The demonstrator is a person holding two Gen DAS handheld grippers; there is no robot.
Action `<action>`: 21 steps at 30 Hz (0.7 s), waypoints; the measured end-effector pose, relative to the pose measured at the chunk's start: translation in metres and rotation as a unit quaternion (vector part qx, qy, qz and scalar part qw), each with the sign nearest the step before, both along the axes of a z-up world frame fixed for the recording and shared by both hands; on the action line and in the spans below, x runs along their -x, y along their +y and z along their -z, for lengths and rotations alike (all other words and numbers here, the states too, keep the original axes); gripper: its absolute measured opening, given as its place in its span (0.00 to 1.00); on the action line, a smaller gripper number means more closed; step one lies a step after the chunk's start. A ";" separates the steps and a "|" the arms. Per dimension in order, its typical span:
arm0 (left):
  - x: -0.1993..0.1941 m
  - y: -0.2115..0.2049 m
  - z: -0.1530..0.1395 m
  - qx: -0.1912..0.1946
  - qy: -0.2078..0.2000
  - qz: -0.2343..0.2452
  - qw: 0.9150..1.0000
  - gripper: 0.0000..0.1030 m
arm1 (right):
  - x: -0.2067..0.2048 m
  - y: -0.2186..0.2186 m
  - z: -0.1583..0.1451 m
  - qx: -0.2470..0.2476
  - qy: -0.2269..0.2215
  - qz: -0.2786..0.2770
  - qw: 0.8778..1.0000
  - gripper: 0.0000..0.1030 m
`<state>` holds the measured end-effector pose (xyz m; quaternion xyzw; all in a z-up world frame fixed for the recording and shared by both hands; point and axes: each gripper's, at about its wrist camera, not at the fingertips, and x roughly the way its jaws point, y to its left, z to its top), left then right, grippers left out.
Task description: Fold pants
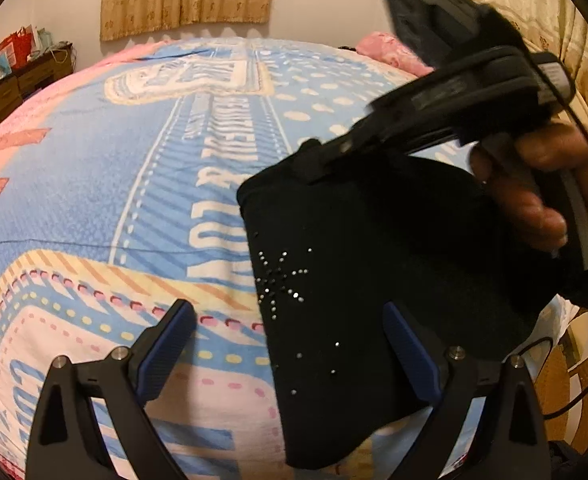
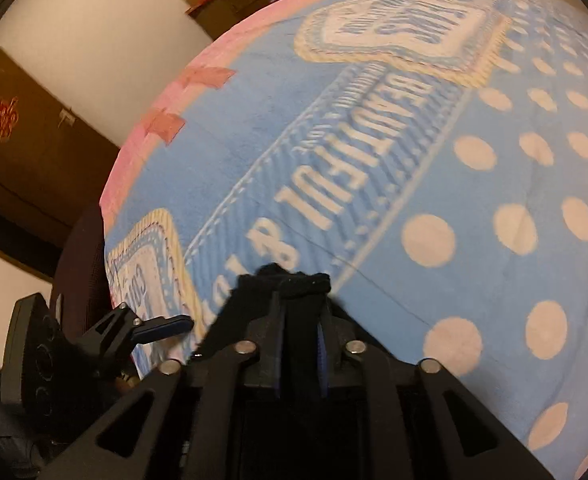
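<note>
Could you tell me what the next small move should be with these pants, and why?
Probably lower the right gripper to lay the fold flat. It is shut on an edge of the black pants, which already lie doubled on the blanket. The left gripper is open, one finger over the fabric, gripping nothing.

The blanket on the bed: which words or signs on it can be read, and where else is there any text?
"BEAUTIFUL &": large white letters along the middle stripe of the blanket, seen upside down.
"LOV": the letters after the "&" on that stripe; the black pants hide the rest.
"CO": start of a blue word on the blanket's near panel; rest unreadable.
Badge at the blanket's far end: too blurred.
</note>
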<state>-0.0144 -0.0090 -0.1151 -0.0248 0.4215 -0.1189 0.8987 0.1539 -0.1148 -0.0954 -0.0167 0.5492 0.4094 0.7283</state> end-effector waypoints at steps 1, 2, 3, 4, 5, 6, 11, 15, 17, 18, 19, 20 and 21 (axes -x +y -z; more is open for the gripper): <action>0.000 0.000 0.000 -0.001 -0.001 -0.001 1.000 0.95 | 0.001 -0.010 -0.005 -0.008 0.000 0.010 1.000 0.35; 0.001 0.000 0.000 -0.002 -0.001 -0.001 1.000 0.95 | 0.003 -0.018 -0.011 -0.014 -0.003 0.017 1.000 0.42; 0.002 0.000 -0.001 -0.002 -0.002 -0.001 1.000 0.95 | 0.010 -0.037 -0.024 -0.023 -0.017 0.031 0.999 0.43; 0.002 0.000 -0.002 -0.003 -0.003 -0.001 1.000 0.95 | 0.016 -0.052 -0.033 -0.030 -0.028 0.042 0.998 0.43; 0.003 0.000 -0.003 -0.005 -0.006 -0.001 1.000 0.95 | 0.023 -0.070 -0.042 -0.037 -0.039 0.056 0.997 0.43; 0.005 0.000 -0.005 -0.008 -0.011 -0.003 1.000 0.95 | 0.032 -0.092 -0.051 -0.044 -0.049 0.076 0.995 0.43; 0.012 0.001 -0.019 -0.011 -0.047 -0.015 0.999 0.95 | 0.105 -0.211 -0.070 -0.049 -0.136 0.240 0.960 0.46; 0.020 -0.005 -0.025 -0.017 -0.078 -0.003 0.997 0.95 | 0.161 -0.227 -0.070 -0.085 -0.184 0.245 0.948 0.46; 0.023 -0.012 -0.025 -0.019 -0.080 0.015 0.996 0.95 | 0.177 -0.212 -0.069 -0.109 -0.188 0.221 0.951 0.46; 0.025 -0.016 -0.023 -0.023 -0.079 0.022 0.996 0.95 | 0.181 -0.200 -0.065 -0.126 -0.178 0.197 0.956 0.46; 0.027 -0.019 -0.023 -0.026 -0.079 0.026 0.996 0.95 | 0.182 -0.190 -0.059 -0.122 -0.170 0.186 0.960 0.46; 0.028 -0.021 -0.024 -0.029 -0.081 0.031 0.996 0.95 | 0.181 -0.181 -0.051 -0.096 -0.163 0.192 0.963 0.46; 0.031 -0.023 -0.024 -0.033 -0.085 0.036 0.995 0.95 | 0.177 -0.177 -0.037 -0.051 -0.150 0.213 0.964 0.46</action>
